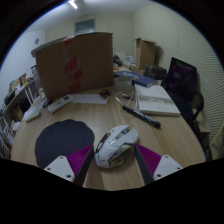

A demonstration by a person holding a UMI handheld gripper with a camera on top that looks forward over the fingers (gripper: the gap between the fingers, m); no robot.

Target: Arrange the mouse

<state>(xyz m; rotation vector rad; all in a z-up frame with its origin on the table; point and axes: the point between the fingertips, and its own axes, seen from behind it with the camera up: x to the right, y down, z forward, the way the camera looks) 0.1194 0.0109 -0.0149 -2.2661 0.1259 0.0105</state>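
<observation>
Wooden desk (100, 118): you are approaching with gripper (108, 163) fingers spread; white mouse (116, 145) is sitting between them, ungrasped, beside the dark mouse pad (62, 139). Next, probably: close, shift onto pad.

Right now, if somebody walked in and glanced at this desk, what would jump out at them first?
Probably the white mouse, lying on the wooden table between the open gripper's two fingers with space at either side. Just beside it lies a dark round mouse pad. Beyond them a big cardboard box stands at the table's far side, with an open notebook nearby.
</observation>
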